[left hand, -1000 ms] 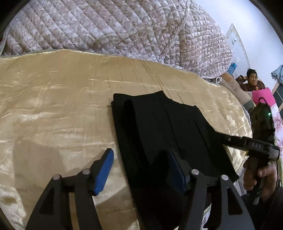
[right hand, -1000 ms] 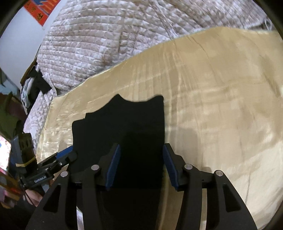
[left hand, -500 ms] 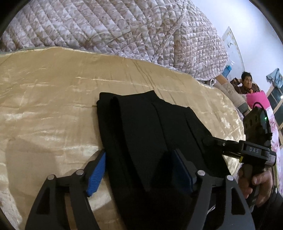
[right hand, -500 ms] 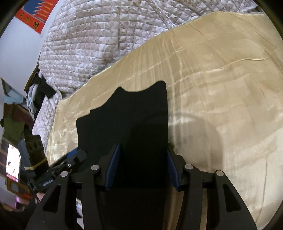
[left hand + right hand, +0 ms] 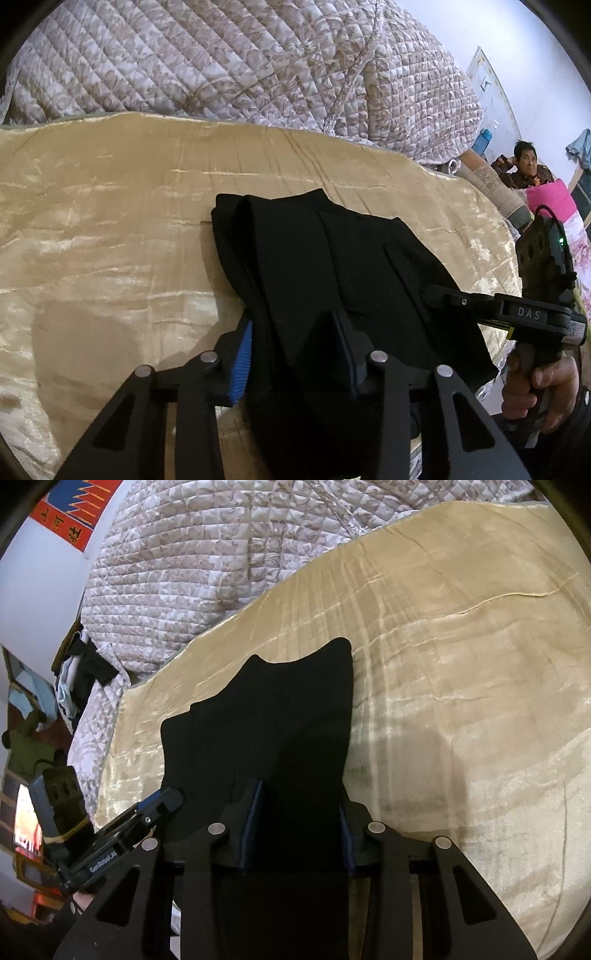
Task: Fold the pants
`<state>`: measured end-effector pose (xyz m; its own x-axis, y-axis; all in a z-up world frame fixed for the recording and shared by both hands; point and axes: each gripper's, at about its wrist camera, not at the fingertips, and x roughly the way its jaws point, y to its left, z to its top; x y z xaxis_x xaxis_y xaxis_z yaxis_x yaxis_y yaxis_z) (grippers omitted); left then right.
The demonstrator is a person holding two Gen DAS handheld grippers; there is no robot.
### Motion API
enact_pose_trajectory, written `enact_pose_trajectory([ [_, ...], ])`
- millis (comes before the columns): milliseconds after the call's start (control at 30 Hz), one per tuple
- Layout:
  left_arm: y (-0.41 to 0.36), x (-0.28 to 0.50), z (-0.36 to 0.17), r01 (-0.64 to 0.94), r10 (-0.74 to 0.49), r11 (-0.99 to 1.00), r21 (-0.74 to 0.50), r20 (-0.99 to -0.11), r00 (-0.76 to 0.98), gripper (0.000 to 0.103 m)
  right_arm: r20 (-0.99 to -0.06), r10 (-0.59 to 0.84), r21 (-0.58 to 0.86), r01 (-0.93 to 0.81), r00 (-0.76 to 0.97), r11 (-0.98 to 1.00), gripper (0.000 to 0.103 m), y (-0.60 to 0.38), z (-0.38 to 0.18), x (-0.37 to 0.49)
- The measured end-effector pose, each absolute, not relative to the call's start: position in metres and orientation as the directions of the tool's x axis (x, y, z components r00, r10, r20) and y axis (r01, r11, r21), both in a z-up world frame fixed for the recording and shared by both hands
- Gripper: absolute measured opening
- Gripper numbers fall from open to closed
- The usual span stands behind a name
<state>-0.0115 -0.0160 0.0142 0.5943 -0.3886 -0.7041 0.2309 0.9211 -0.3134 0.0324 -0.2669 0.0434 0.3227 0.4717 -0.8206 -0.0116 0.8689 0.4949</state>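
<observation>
1. We read "DAS" in pale letters on the body of the right gripper [image 5: 434, 295] as our left wrist camera sees it, and a green light glows on the block above that body. On the left gripper [image 5: 168, 799], seen from our right wrist camera, a white label reads roughly "GenRobot.AI"; we cannot be sure of every letter.
2. A red and blue poster [image 5: 68, 515] with yellow characters hangs on the wall at upper left; we cannot read them.
3. Around us: a quilted bedspread [image 5: 229, 62] is heaped behind a shiny golden blanket [image 5: 96, 229] that covers the bed. A seated person [image 5: 526, 166] rests at the far right beside a pink bundle [image 5: 552, 197]. A pile of clothes [image 5: 79, 674] lies off the bed's left edge. Nothing blocks our view of the garment except our own jaws.
4. The black pants [image 5: 332, 266] lie folded on the golden blanket, their near end lifted toward us.
5. Our left gripper's jaws have just been closing, and the near left edge of the pants is pinched between the blue pads.
6. Our right gripper's jaws have also just been closing and clamp the near right part of the pants. A hand [image 5: 537, 387] holds its handle.
</observation>
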Motion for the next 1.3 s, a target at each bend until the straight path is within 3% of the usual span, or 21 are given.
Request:
enact_pose_trajectory([
  [267,-0.018,-0.015,0.025,0.243,-0.377,0.926,-0.289,-0.696,0.611,0.026,-0.819,0.457,0.484,-0.010,0.346,0.875,0.019,-0.265,0.052,0.031],
  [467,-0.020,-0.018,0.036,0.266,-0.389,0.921,-0.284,-0.684,0.618,0.022,-0.806,0.459,0.479,-0.044,0.373,0.877,0.017,-0.258,0.065,0.031],
  [900,0.000,-0.005,0.064,0.257,-0.375,0.927,-0.272,-0.656,0.655,0.020,-0.751,0.519,0.522,-0.114,0.407,0.845,0.017,-0.227,0.090,0.051],
  [1300,0.063,0.068,0.074,0.184,-0.289,0.957,-0.225,-0.673,0.680,0.020,-0.723,0.580,0.568,-0.154,0.376,0.808,0.017,-0.167,0.074,0.129],
])
